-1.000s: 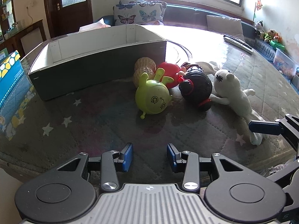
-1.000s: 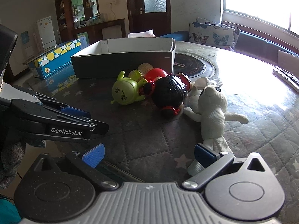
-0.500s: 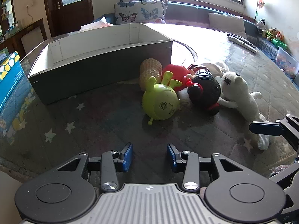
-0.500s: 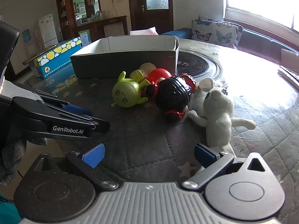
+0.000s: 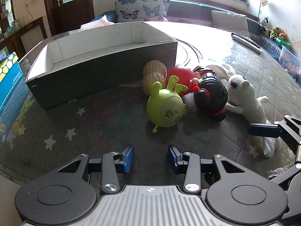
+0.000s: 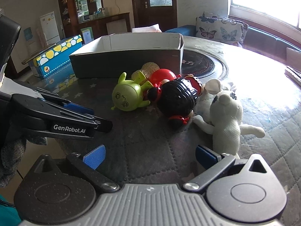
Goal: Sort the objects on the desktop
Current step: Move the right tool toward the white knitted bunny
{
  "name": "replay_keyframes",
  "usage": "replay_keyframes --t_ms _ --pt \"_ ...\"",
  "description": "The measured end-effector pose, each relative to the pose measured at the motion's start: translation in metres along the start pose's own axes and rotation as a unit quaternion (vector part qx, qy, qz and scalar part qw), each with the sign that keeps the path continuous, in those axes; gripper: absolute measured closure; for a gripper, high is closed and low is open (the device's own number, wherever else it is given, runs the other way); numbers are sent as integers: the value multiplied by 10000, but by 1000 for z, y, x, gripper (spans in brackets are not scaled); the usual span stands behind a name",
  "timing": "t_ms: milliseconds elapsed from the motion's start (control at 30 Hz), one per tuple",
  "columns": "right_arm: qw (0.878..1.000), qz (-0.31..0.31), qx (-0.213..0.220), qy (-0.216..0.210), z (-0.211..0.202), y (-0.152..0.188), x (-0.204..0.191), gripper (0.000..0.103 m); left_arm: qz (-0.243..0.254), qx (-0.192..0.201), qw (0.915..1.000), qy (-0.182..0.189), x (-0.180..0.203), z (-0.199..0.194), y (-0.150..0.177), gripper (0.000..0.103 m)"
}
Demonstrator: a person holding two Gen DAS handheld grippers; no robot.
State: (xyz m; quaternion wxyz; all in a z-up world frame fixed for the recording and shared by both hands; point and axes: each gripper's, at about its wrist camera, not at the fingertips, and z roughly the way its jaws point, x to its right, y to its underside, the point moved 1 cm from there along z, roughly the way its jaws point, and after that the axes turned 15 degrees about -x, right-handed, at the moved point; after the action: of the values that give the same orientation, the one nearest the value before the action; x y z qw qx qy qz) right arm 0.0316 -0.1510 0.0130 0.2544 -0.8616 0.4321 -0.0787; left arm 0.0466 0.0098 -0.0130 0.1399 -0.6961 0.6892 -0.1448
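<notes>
Right now, nothing is held. The left gripper is kept half open, and the right gripper is spread wide. A pile of toys is seen near the open box: a green alien toy, a red ball, a black doll and a white knitted bunny. The bunny looks soft and light, so it could be squeezed around its middle. The alien looks smooth and slippery.

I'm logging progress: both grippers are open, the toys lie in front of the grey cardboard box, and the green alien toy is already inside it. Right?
Not quite. The round green alien toy is not inside the grey cardboard box; the left wrist view shows it on the table with the other toys. Both the left gripper and right gripper are open.
</notes>
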Motion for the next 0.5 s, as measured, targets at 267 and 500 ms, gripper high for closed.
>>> replay_keyframes --t_ms 267,500 --pt "10000 -19 -31 -64 4 -4 0 1 -8 -30 10000 14 -2 1 -3 61" --pt "10000 -18 -3 -94 5 -9 0 2 -24 -45 10000 -14 -3 2 -6 61"
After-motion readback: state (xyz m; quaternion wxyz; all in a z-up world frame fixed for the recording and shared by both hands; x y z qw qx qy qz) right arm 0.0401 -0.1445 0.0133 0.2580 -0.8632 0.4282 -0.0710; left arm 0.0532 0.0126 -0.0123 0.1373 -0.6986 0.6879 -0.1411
